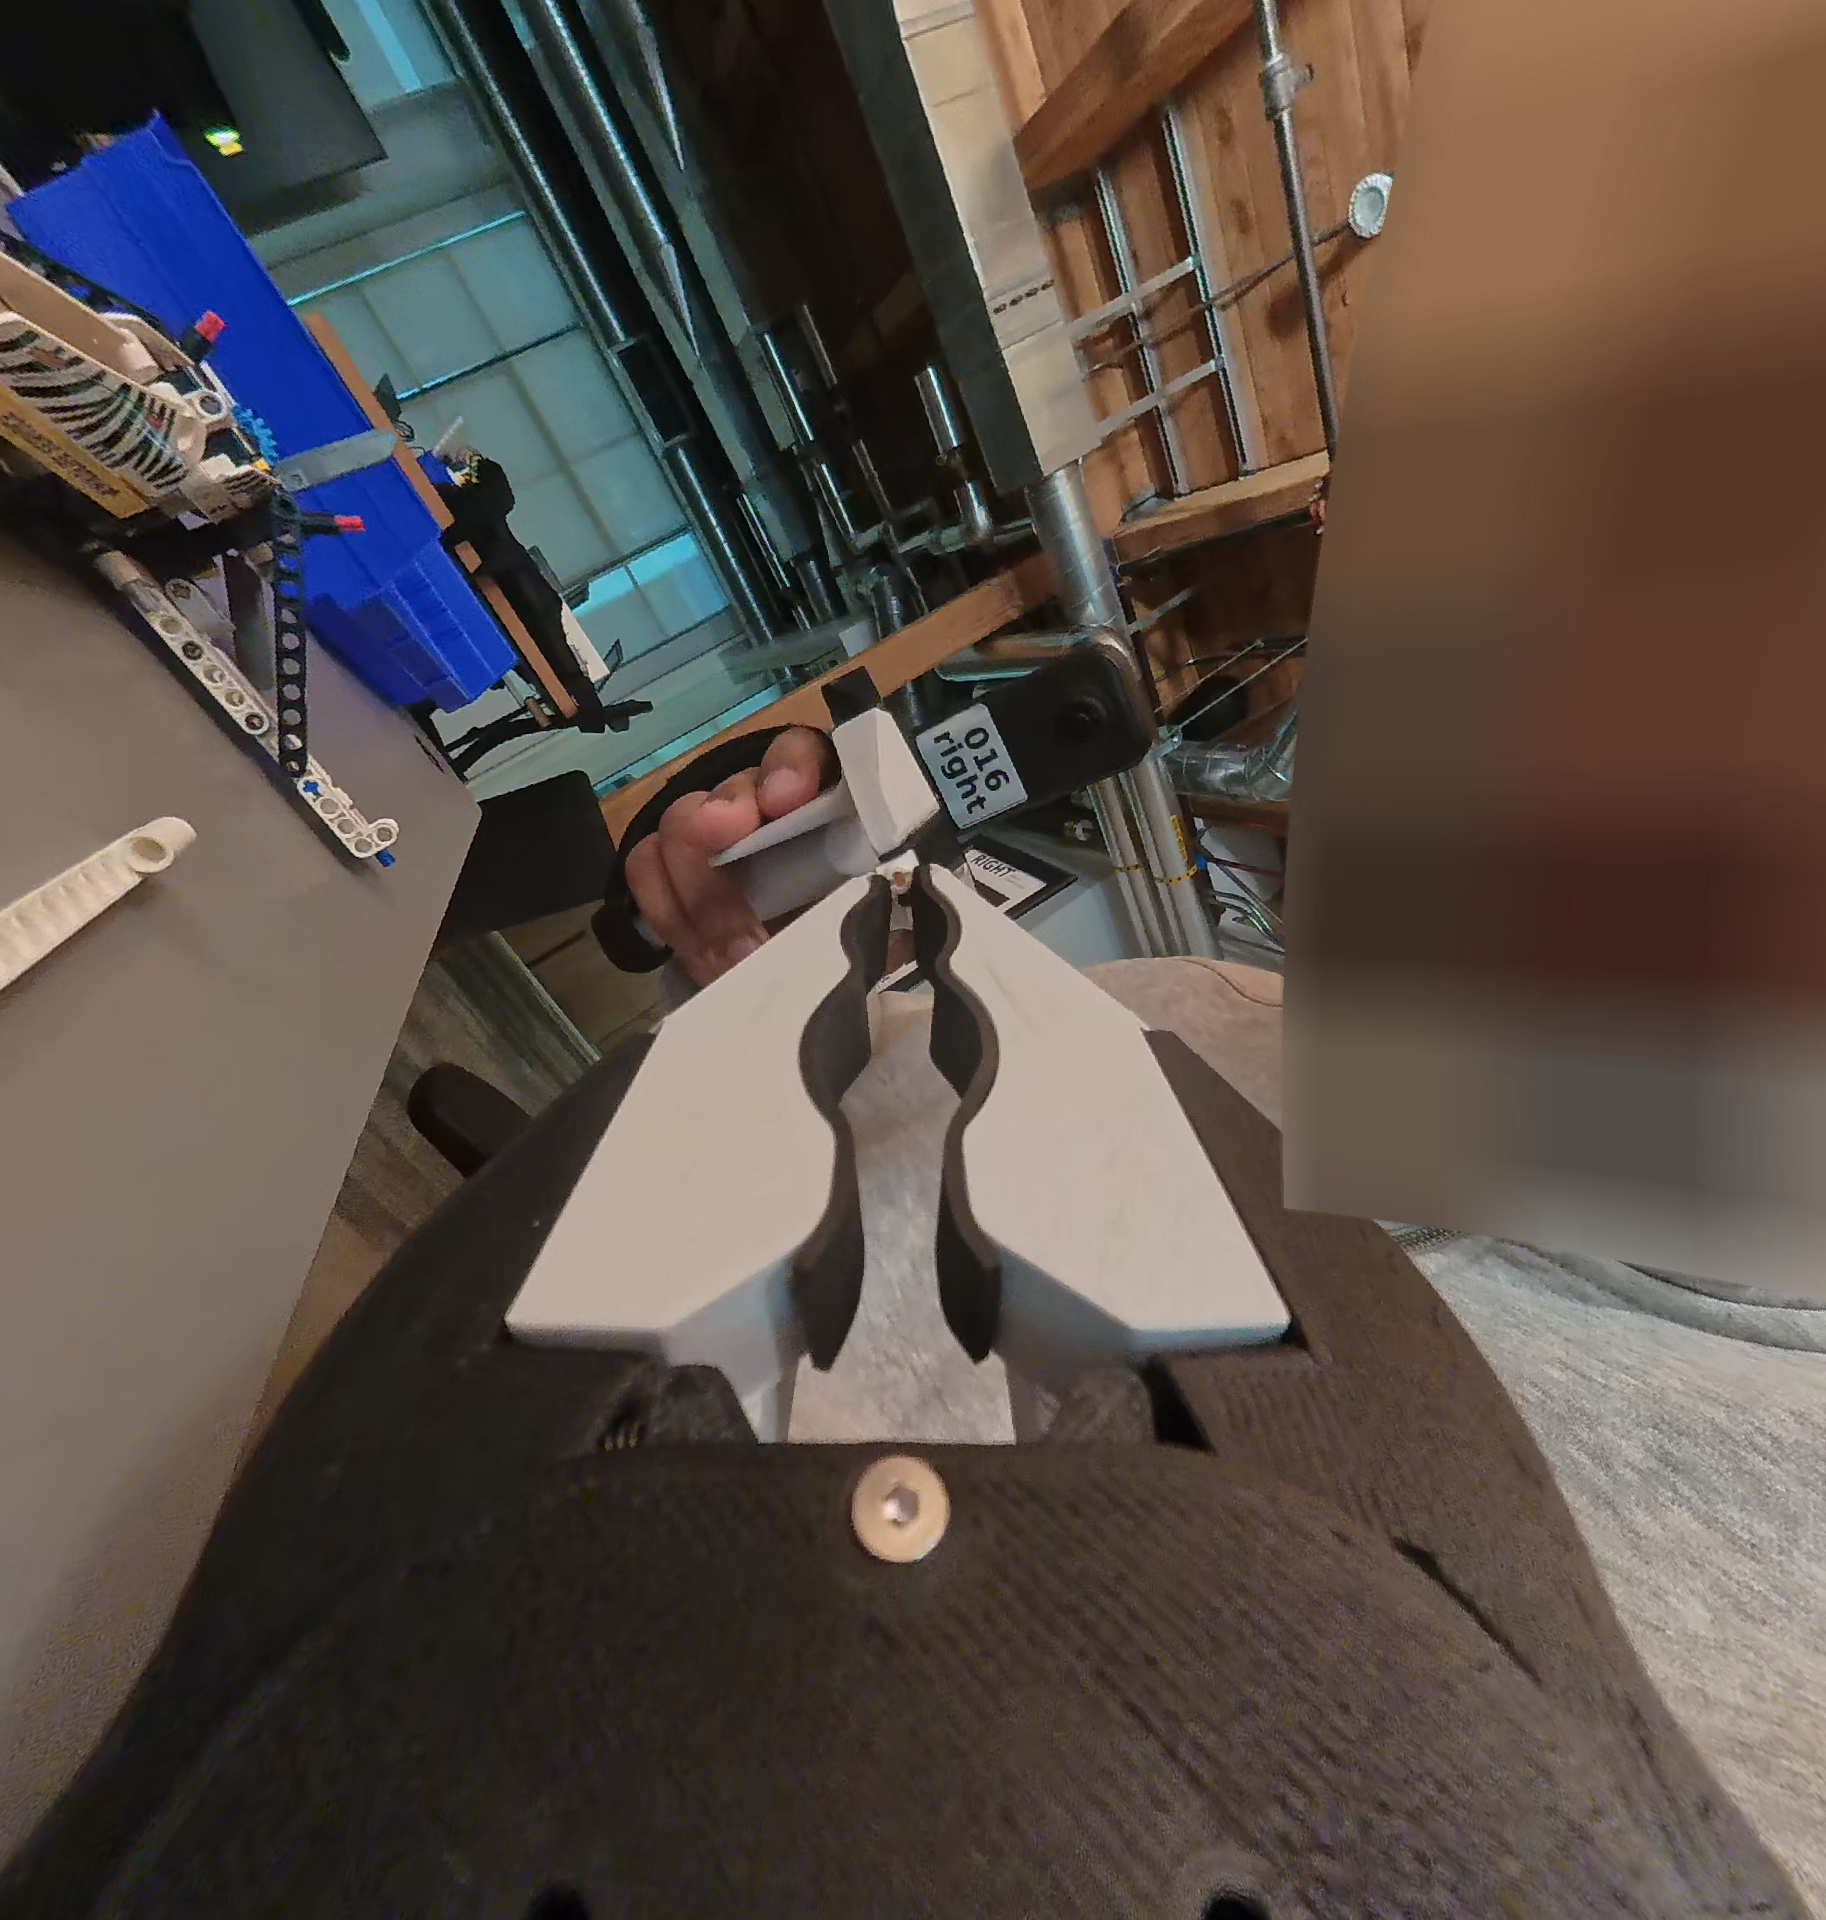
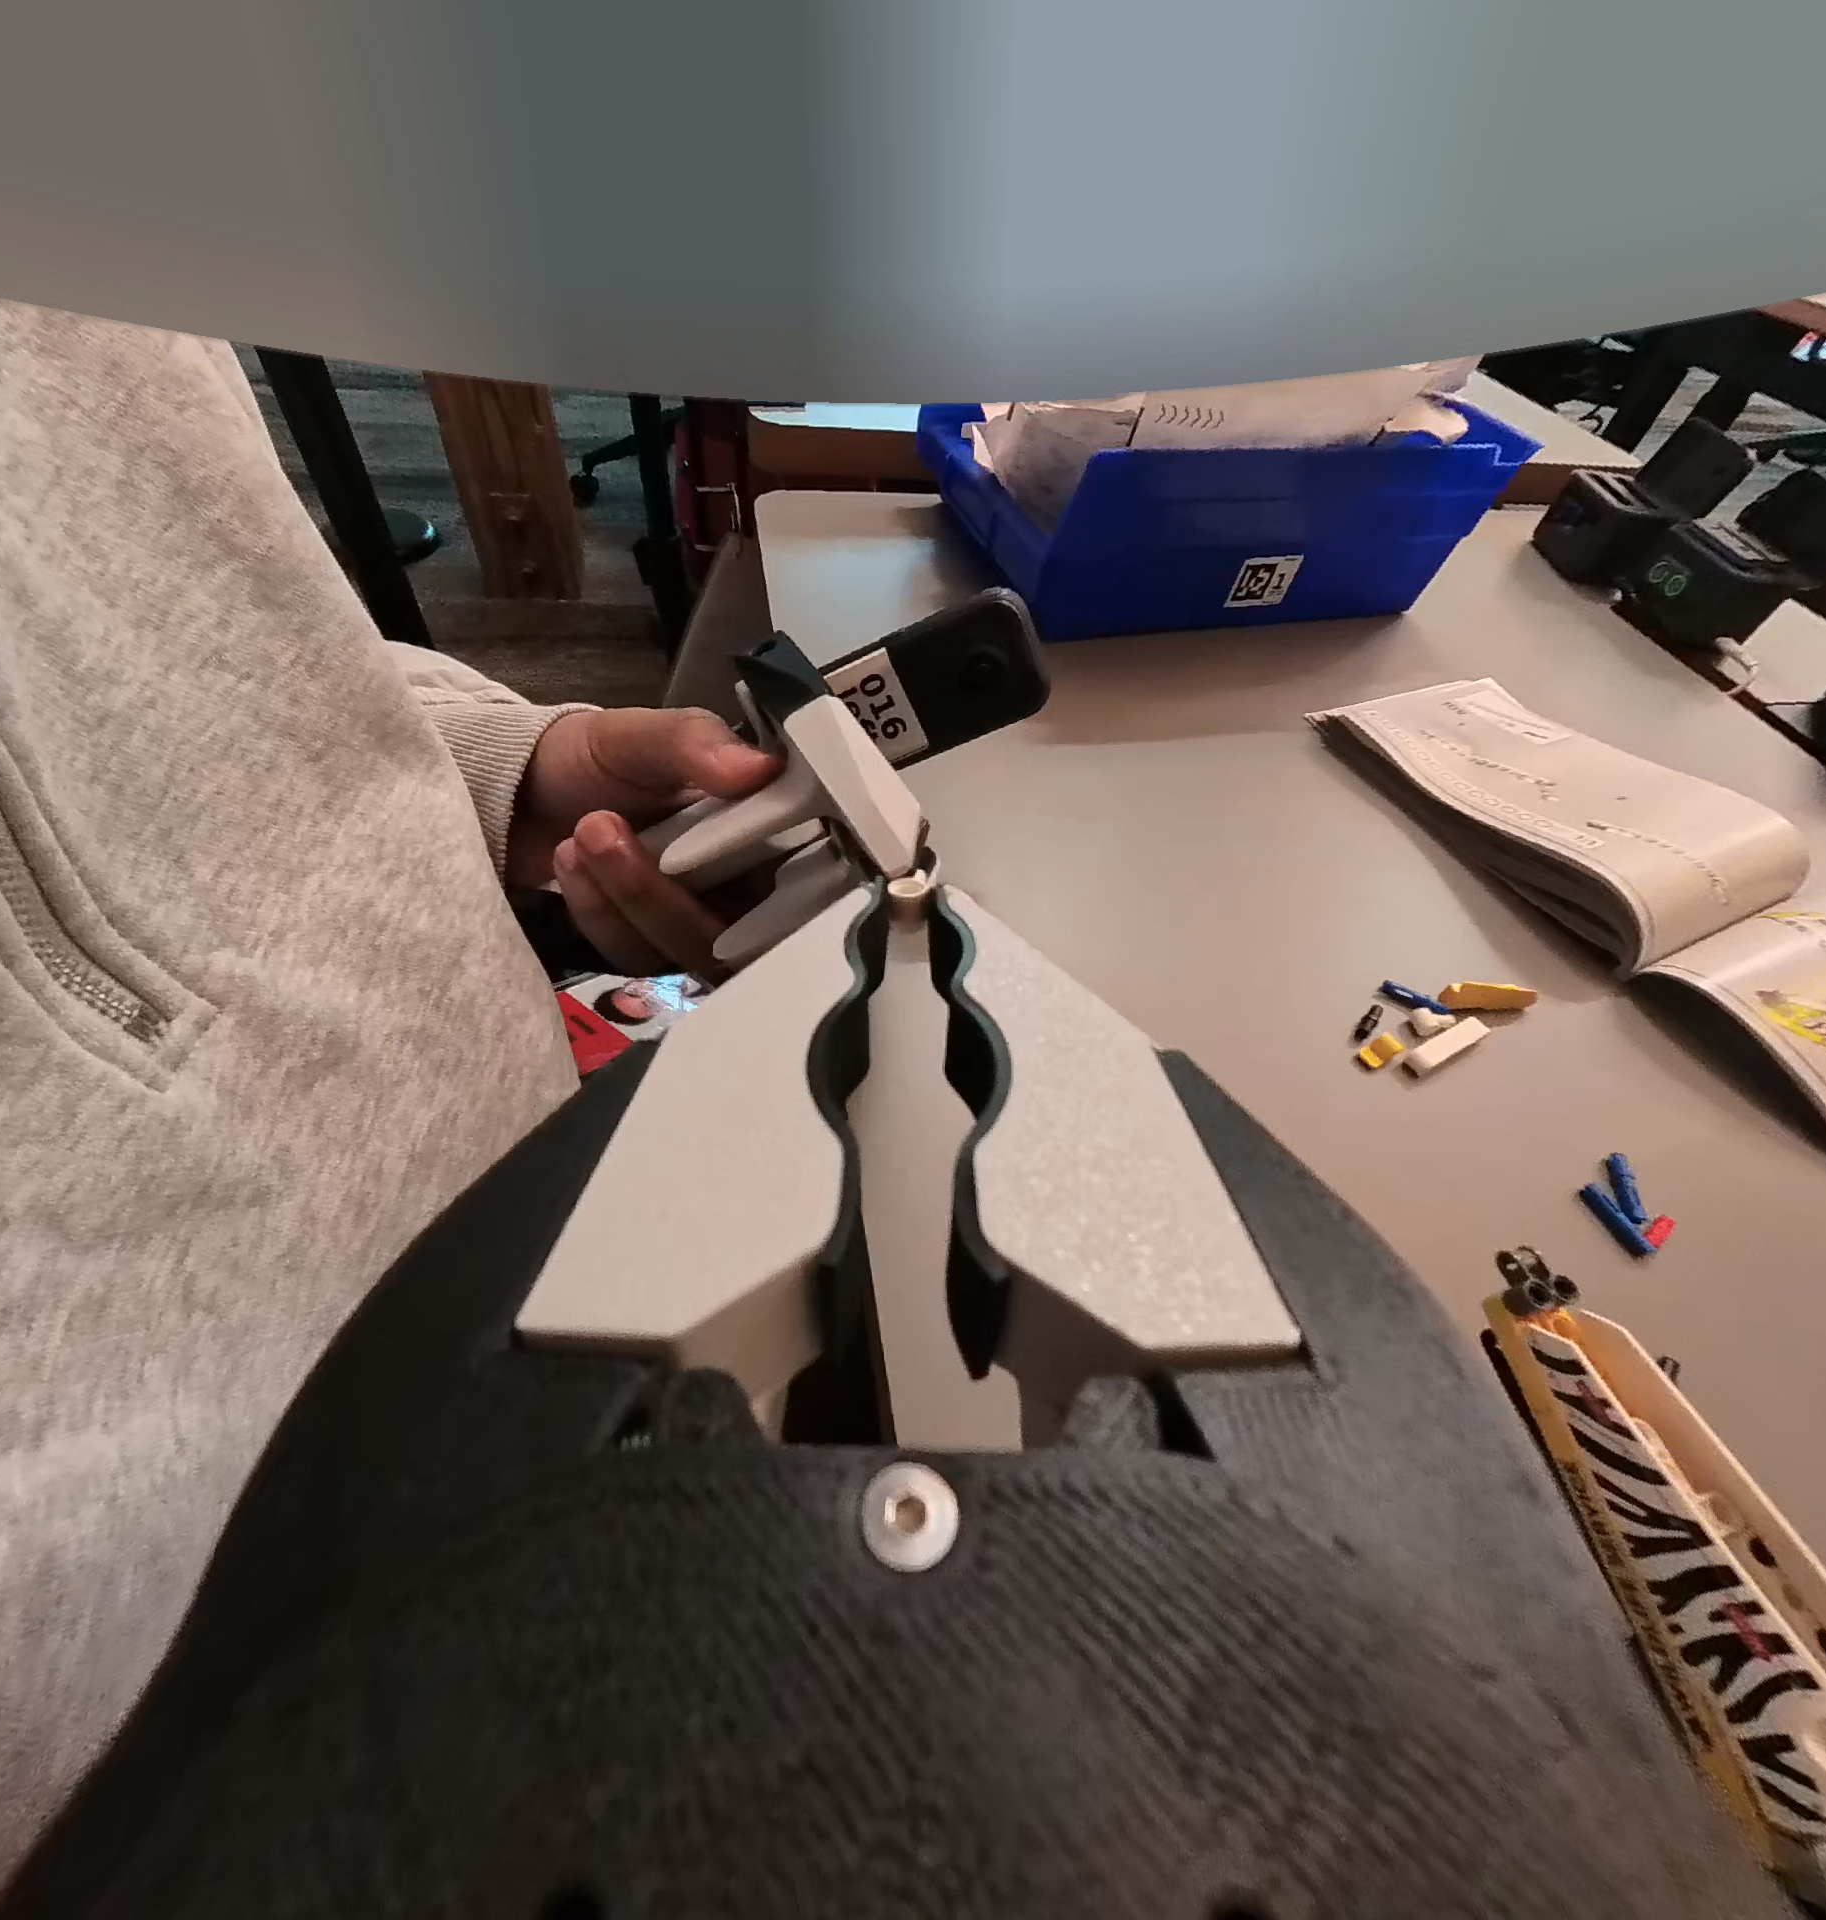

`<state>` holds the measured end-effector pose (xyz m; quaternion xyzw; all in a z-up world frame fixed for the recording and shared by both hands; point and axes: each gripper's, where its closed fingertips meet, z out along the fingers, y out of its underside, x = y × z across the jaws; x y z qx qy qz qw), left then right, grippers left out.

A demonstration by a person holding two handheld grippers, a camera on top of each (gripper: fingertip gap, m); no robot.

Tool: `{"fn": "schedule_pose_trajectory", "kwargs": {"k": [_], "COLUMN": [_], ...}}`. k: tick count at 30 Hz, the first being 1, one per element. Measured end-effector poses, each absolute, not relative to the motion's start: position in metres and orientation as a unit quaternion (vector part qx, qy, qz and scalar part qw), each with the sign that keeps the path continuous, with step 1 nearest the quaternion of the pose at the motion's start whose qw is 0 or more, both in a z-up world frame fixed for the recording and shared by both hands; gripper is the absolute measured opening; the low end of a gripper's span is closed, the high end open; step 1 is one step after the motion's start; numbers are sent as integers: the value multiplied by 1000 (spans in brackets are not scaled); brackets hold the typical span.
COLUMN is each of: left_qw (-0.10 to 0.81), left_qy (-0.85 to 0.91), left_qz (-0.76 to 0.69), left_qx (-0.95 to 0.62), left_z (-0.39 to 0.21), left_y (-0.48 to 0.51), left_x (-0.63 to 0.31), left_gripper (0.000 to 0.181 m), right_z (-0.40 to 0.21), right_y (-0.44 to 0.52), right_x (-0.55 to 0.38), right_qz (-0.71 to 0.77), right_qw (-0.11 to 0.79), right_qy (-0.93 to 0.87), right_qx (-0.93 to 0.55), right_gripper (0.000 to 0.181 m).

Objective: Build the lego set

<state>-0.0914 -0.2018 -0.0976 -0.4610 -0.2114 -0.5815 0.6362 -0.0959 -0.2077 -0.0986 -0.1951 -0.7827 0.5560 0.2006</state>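
Both grippers meet tip to tip in the air beside the table. My left gripper (image 1: 896, 883) is shut on a small white piece (image 1: 901, 876). The right gripper (image 1: 881, 790) comes down onto it from above, held by a hand. In the right wrist view my right gripper (image 2: 909, 896) is shut on a small tan round piece (image 2: 909, 889). The left gripper (image 2: 914, 847) touches that piece from above. The part-built lego model, white with black stripes and a yellow edge, stands on the table (image 1: 109, 416) and shows at the lower right of the right wrist view (image 2: 1667, 1558).
A long white beam (image 1: 57, 914) lies on the grey table (image 1: 161, 1143). Loose yellow, white and blue pieces (image 2: 1439, 1023) and blue pins (image 2: 1621, 1205) lie near an open instruction booklet (image 2: 1563, 831). A blue bin (image 2: 1200, 520) stands behind. A grey sweater sleeve (image 2: 213, 831) is at left. Less than 4 cm separates the two grippers' tips.
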Motion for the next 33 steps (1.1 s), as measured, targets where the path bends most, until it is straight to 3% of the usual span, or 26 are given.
{"fn": "schedule_pose_trajectory", "kwargs": {"k": [1, 13, 21, 33], "left_qw": [637, 646, 602, 581], "left_qy": [-210, -215, -304, -303], "left_qz": [-582, -546, -211, -189], "left_qx": [-461, -488, -707, -731], "left_z": [-97, -99, -164, -187], "left_y": [-202, -204, -220, -220], "left_x": [-91, -98, -156, -160], "left_gripper": [3, 8, 20, 20], "right_z": [-98, -99, -148, -209], "right_y": [-208, -206, -191, -185], "right_x": [-96, -104, -140, -150], "right_qz": [558, 535, 406, 192], "right_qw": [198, 204, 149, 34], "right_qy": [-782, -794, -868, -964], "right_qx": [-195, -204, -245, -182], "right_gripper": [5, 4, 4, 5]}}
